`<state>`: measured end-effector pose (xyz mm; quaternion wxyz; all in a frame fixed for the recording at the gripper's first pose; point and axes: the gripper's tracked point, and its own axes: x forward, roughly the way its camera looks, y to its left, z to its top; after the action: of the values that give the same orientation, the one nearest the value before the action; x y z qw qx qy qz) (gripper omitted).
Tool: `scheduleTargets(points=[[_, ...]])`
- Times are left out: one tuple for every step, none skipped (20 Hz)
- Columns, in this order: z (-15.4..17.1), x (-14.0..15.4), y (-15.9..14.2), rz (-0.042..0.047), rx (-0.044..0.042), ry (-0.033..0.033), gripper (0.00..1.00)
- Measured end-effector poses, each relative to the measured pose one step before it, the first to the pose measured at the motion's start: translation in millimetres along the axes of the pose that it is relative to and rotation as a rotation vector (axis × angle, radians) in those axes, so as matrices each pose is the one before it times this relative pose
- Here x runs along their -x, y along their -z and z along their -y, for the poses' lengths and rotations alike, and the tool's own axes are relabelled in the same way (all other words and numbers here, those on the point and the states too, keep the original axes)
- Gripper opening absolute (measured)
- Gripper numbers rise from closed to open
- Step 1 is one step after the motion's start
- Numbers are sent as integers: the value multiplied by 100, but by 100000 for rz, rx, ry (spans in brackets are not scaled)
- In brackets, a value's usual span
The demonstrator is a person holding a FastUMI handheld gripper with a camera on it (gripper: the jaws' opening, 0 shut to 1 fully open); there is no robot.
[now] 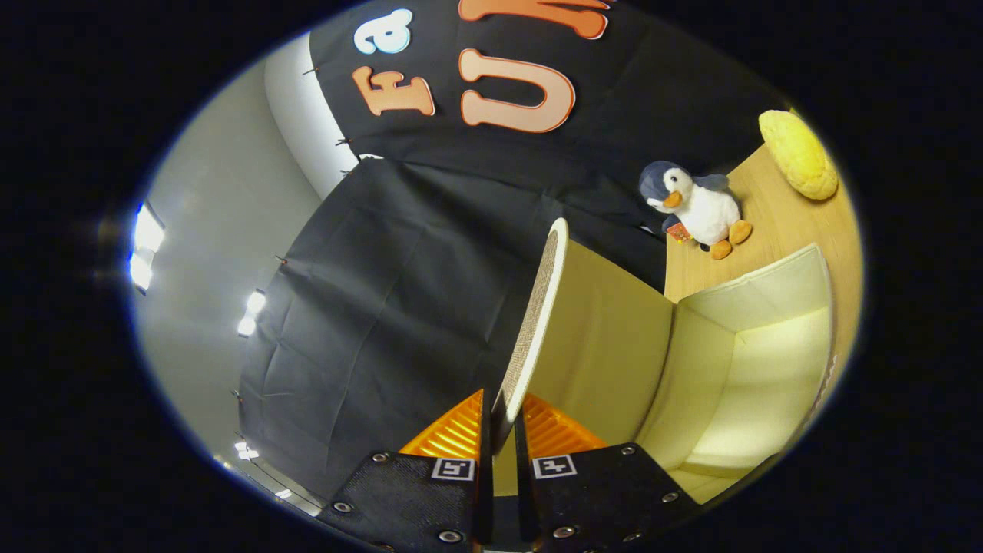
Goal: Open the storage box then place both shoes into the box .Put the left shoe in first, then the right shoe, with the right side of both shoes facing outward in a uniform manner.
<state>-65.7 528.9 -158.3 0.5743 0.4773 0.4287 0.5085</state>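
My gripper (503, 418) is shut on the edge of the storage box's lid (537, 315), which stands raised and runs away from the fingers. The lid has a woven outer face and a pale cream lining. To the right of the lid the open storage box (737, 361) shows its empty cream interior. The view is strongly tilted.
A plush penguin (695, 207) sits on the wooden table (776, 223) beyond the box, with a yellow round cushion (799, 153) behind it. Black cloth hangs behind the table and to the left of the lid.
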Motion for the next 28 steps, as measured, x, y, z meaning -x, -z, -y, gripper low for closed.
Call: scheduleTargets(points=[[-15, -986, 447, -855, 1602, 1698, 13], [-104, -830, 322, -337, 1400, 1859, 13], [-220, -862, 144, 274, 1204, 1380, 13], [79, -717, 136, 433, 677, 2242, 13], [162, -946, 82, -36, 1291, 2044, 14], [167, -540, 537, -787, 1120, 2361, 18], [269, -491, 399, -1093, 539, 2350, 20], [215, -804, 368, -1263, 647, 2397, 28], [423, -610, 271, -1212, 1548, 2864, 32], [200, -264, 382, -1279, 2187, 2013, 43], [414, -41, 412, -1303, 2180, 1795, 50], [302, 248, 498, -1365, 2230, 1305, 62], [484, 414, 260, -590, 2426, 1743, 65], [419, 445, 13, -35, 3116, 2159, 72], [618, 718, -168, 395, 3237, 2518, 75], [613, 766, 99, 712, 2850, 2047, 80], [798, 804, -132, 778, 2594, 2377, 81], [866, 1016, -94, 902, 2581, 2443, 84], [927, 977, -212, 1002, 2739, 2360, 86], [862, 979, -210, 932, 2378, 2419, 87], [907, 1106, -196, 1058, 1984, 1929, 87], [827, 1114, -180, 1193, 1978, 2190, 88], [1009, 1239, -267, 1612, 2492, 2521, 89], [1216, 1157, -249, 2063, 3147, 3361, 90], [1342, 1177, -367, 2596, 3454, 3134, 91], [1301, 1041, -288, 2381, 3606, 3488, 92], [1503, 1093, -408, 1907, 2901, 3357, 92], [1373, 1079, -193, 1521, 2442, 3610, 93]])
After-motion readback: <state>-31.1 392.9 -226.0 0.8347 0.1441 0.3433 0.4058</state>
